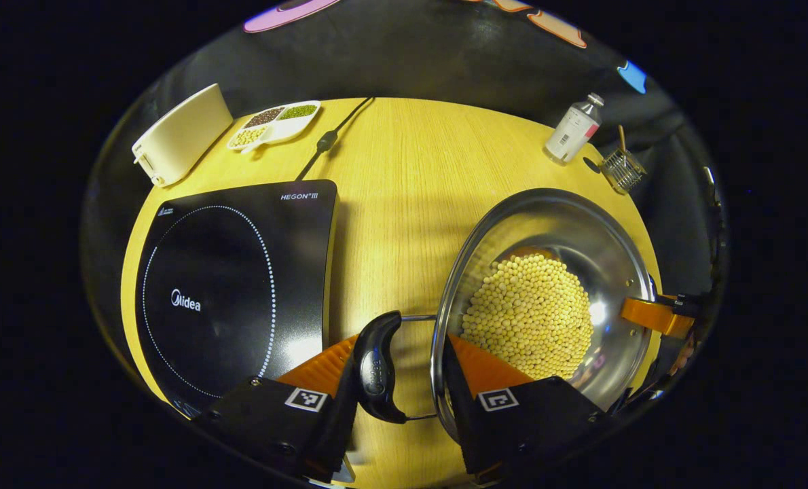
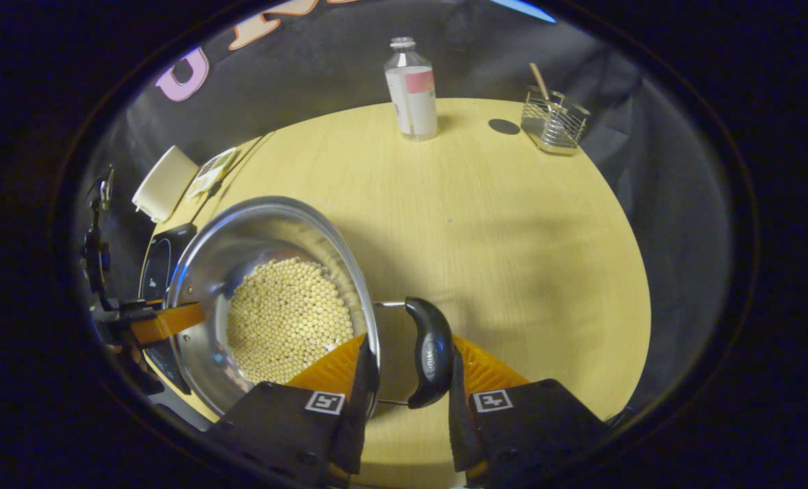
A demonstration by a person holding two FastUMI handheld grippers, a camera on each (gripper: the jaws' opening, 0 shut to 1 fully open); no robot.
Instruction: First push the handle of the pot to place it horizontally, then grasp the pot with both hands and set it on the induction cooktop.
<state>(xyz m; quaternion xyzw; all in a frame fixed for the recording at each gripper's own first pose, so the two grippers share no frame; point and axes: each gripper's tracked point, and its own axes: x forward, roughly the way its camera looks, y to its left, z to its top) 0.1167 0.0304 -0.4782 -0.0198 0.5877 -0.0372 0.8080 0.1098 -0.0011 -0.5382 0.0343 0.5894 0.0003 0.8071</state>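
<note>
A steel pot half full of pale soybeans stands on the wooden table, right of the black induction cooktop. My left gripper clasps the pot's left side: one finger presses the black handle grip from outside, the other sits just inside the rim. My right gripper holds the opposite side the same way, with its handle grip and the pot wall between its fingers. I cannot tell whether the pot is lifted off the table.
Behind the cooktop are a white box, a divided dish of beans and the power cable. A bottle, a dark disc and a wire basket with a stick stand at the far edge.
</note>
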